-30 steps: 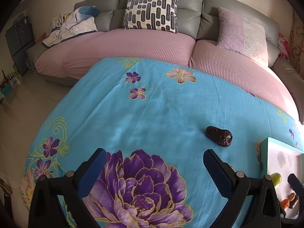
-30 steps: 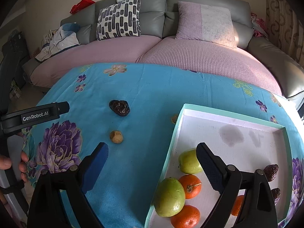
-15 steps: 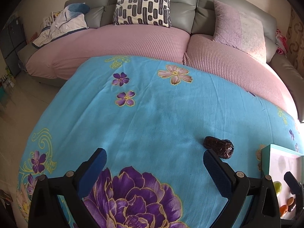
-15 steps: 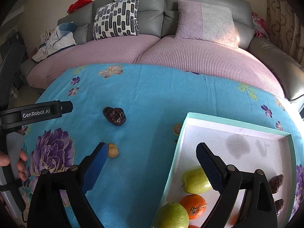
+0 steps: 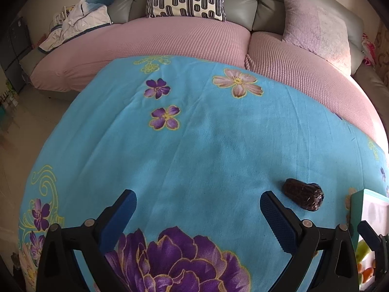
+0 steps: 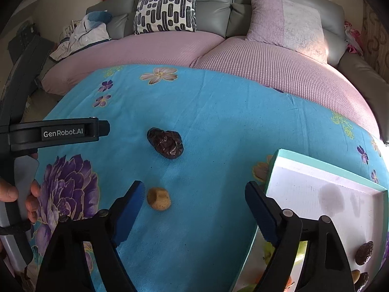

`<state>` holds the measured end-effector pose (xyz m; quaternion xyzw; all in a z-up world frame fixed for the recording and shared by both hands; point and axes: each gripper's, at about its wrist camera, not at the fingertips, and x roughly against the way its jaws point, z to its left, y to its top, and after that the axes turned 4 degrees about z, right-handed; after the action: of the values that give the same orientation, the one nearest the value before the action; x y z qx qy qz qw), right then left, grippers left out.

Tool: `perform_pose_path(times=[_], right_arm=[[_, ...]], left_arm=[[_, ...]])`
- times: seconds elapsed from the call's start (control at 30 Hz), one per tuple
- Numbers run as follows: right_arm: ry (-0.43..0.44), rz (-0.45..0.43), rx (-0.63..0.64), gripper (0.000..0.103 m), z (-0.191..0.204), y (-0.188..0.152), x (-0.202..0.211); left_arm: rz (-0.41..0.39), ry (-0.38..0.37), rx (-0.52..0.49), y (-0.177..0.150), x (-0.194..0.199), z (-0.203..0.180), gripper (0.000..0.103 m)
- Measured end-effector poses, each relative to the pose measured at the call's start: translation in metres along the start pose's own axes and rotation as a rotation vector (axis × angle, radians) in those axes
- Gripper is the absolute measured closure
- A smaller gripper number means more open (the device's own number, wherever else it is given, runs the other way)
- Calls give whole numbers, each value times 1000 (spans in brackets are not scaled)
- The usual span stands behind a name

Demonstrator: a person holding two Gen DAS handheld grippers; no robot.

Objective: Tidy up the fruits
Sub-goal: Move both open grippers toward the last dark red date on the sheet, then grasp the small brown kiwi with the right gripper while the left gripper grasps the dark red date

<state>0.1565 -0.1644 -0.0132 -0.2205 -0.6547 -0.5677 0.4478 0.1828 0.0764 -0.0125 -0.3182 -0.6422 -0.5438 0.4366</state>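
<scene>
A dark wrinkled date (image 6: 165, 143) lies on the blue flowered cloth (image 6: 218, 121); the left wrist view has the date (image 5: 303, 197) just right of its right finger. A small tan fruit (image 6: 158, 198) rests close to the inner side of my right gripper's left finger. My right gripper (image 6: 194, 204) is open and empty above the cloth, left of the white tray (image 6: 316, 170) with a teal rim. Two dates (image 6: 363, 253) and partly hidden green and orange fruit lie in the tray. My left gripper (image 5: 198, 209) is open and empty.
A sofa with pink covers (image 6: 170, 48) runs along the far side of the table, with a patterned cushion (image 6: 166, 7) and a pink pillow (image 6: 287, 22). A hand (image 6: 14, 194) holds the left gripper body at the left. The tray's corner (image 5: 369, 206) shows at the right.
Both grippers have moved forward and left across the cloth. The tray fruit has slid under the right gripper's fingers, and the tan fruit now sits by its left finger.
</scene>
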Motion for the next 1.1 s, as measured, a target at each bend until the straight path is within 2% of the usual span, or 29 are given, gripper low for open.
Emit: perform_pose_path(times=[0.13,0.23,0.3,0.33,0.37,0.6,0.67,0.77,1.1], right_arm=[[14,23,21,20,9,-3,-8],[16,38,30,31,15,-5,-13],[19,45,36,31,18,-5,-16],[22,48,38,35,19,-5,-17],[25,51,39,43,19,-5,-18],[67,62,7,60,16,-5,-21],[84,59,0,69,16,-4,-19],[107,61,-3,76,17,-4,-18],[110,42,-38,77,8,-4,-10]], left_arm=[[11,51,-6,-2,-4,8,0],[14,65,-7,-2,-4,13,0],[16,60,-4,-3,-4,16,0],[17,58,-5,-3,-4,16,0],[18,59,-7,-4,-4,16,0],[25,61,-25,-4,-5,12,0],[25,61,-25,-4,-5,12,0],[26,60,-25,-4,-5,12,0],[22,58,-37,-5,-2,4,0]])
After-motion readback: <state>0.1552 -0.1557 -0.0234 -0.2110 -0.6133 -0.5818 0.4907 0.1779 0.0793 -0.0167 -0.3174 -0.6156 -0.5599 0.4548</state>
